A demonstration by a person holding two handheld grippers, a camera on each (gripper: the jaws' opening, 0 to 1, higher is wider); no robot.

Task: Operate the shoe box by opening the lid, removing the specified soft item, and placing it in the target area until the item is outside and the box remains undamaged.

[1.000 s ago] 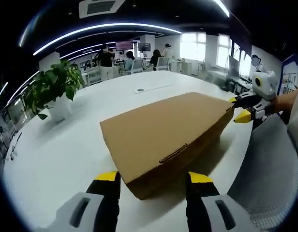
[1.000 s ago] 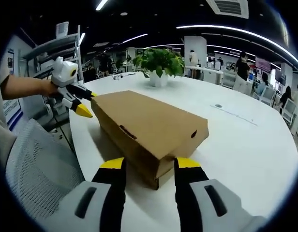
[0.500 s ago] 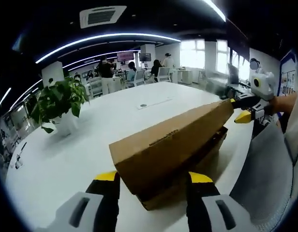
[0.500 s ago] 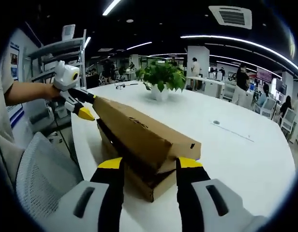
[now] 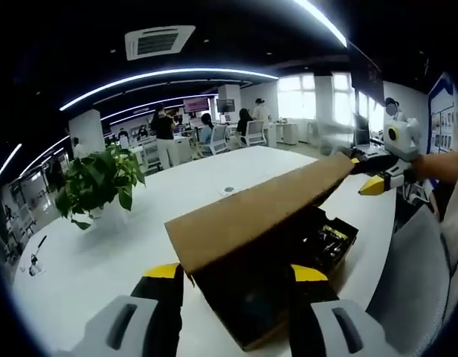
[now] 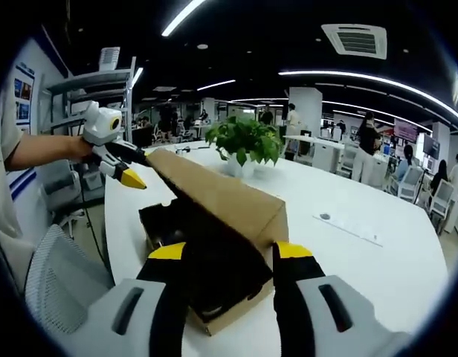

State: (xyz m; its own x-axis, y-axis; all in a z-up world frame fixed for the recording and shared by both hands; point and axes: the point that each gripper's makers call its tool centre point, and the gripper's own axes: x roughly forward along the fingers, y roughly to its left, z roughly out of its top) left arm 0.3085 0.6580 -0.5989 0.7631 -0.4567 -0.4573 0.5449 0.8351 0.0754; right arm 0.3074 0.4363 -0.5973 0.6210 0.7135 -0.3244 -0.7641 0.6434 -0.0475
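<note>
Room: open office with ceiling light strips, people at far desks, and a white desk (image 5: 102,253) carrying the things.
Box: brown cardboard box (image 5: 288,297) sat on the desk near its edge, its dark inside exposed in both views.
Lid: lid (image 5: 251,219) was raised on a slant over the box, up at the near long side, with one end at each hand-held gripper.
Contents: something dark with yellowish marks (image 5: 329,239) lay inside the box; what it was could not be told.
Left hand-held gripper: left hand-held gripper (image 5: 233,271) had its yellow-tipped jaws apart either side of the lid's end corner; seen from the right gripper view (image 6: 128,167), its jaws sat at the lid's far end, grip unclear.
Right hand-held gripper: right hand-held gripper (image 6: 229,251) had its jaws spread around the lid's other end; whether it gripped the lid could not be told.
Plant: potted plant (image 6: 247,141) stood on the desk beyond the box, apart from it.
Chair: grey mesh chair (image 6: 54,279) stood just beside the desk edge.
</note>
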